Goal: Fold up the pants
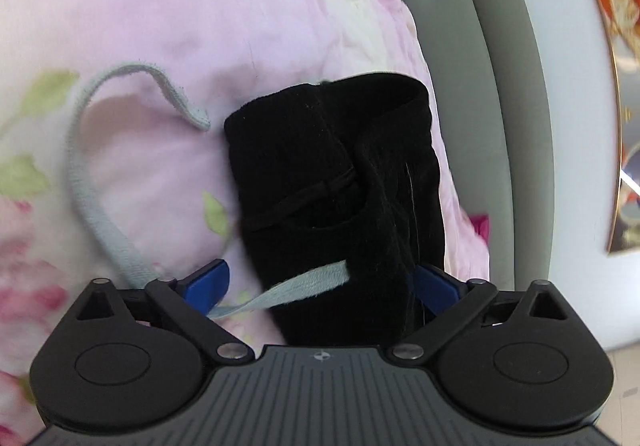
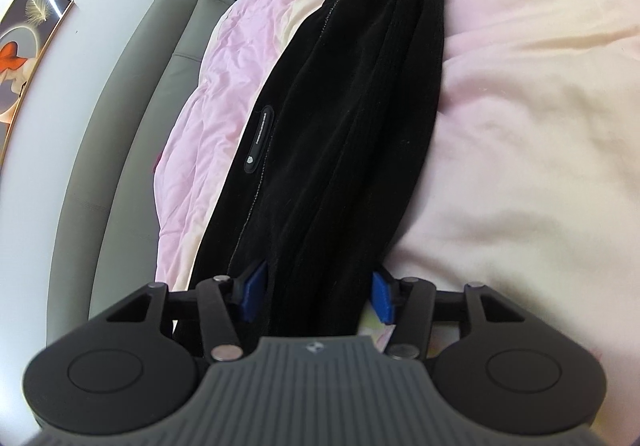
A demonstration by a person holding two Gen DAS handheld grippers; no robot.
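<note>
Black pants [image 2: 332, 133] lie on the pink quilt [image 2: 520, 105] of a bed, folded lengthwise into a long strip that runs away from the right gripper [image 2: 318, 296] toward the far edge, beside the grey headboard [image 2: 120, 133]. Right gripper pinches the near end of the strip, blue pads [image 2: 382, 296] pressing on both sides of the cloth. In the left view the pants' waist end [image 1: 336, 181] is bunched up, with a grey drawstring [image 1: 88, 173] looping out over the quilt. Left gripper [image 1: 320, 286] straddles that bunch with jaws spread wide; right pad touches the cloth, left pad [image 1: 206, 284] stands apart. Framed picture [image 1: 616, 93] on the wall.
</note>
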